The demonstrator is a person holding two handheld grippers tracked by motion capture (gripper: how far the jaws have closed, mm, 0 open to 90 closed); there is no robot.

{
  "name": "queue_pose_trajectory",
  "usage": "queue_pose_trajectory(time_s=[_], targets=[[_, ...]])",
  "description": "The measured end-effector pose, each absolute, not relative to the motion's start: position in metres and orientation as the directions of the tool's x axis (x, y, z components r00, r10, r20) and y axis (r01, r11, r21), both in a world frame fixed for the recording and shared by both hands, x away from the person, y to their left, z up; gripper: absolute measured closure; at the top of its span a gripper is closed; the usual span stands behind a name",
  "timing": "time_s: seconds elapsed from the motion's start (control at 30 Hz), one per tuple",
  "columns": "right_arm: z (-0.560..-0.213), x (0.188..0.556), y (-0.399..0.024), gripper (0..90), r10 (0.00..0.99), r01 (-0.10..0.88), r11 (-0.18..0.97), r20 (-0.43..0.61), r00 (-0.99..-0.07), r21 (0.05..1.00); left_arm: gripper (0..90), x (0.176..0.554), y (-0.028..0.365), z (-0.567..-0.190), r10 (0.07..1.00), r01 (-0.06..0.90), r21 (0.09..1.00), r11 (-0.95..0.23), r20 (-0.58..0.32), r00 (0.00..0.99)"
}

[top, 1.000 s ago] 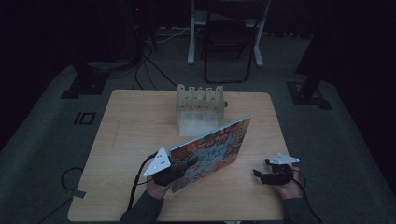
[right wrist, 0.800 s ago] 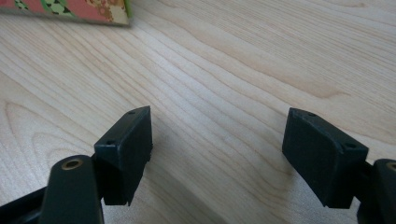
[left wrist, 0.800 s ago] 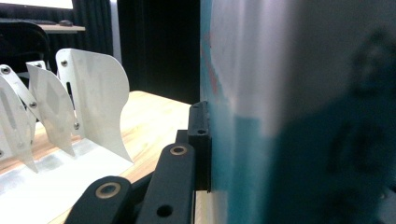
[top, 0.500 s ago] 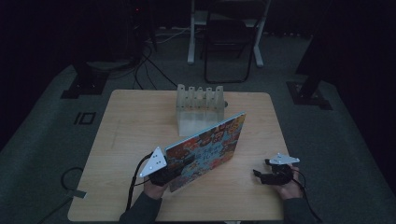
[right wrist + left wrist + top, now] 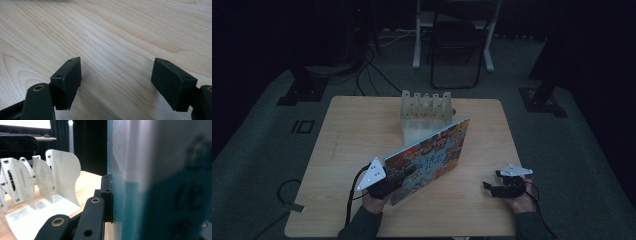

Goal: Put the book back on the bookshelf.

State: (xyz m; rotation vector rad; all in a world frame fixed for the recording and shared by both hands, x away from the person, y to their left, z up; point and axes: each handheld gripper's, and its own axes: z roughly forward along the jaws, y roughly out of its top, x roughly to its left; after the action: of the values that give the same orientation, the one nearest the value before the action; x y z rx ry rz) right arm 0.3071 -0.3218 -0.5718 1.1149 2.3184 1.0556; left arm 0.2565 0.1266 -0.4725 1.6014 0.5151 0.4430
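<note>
Book: a colourful picture book (image 5: 432, 152) is held tilted above the table (image 5: 352, 130), one low corner at the left gripper (image 5: 398, 176), the far corner up near the white slotted rack (image 5: 424, 112).
Grip: the left gripper is clamped on the book's edge; in the left gripper view one black pad presses flat against the cover (image 5: 160, 180).
Risk, slip: held by a single corner, the book could pivot or droop in the pads.
Risk, rack: if it swings forward, the raised corner may knock the dividers (image 5: 62, 175); the dim high view leaves the gap there hard to judge.
Right gripper: the right gripper (image 5: 502, 187) rests low over bare wood, jaws spread with nothing between them, well apart from the book, so it offers no support.
</note>
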Motion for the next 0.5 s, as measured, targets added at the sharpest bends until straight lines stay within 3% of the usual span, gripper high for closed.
queue_pose_trajectory(time_s=[0.5], targets=[[-0.572,0.308,-0.321,21.2,0.78,0.515,0.413,0.001,-0.626,0.751,81.1,0.255,0.139,-0.47,0.606,0.073,0.995,-0.069,-0.017,0.796]])
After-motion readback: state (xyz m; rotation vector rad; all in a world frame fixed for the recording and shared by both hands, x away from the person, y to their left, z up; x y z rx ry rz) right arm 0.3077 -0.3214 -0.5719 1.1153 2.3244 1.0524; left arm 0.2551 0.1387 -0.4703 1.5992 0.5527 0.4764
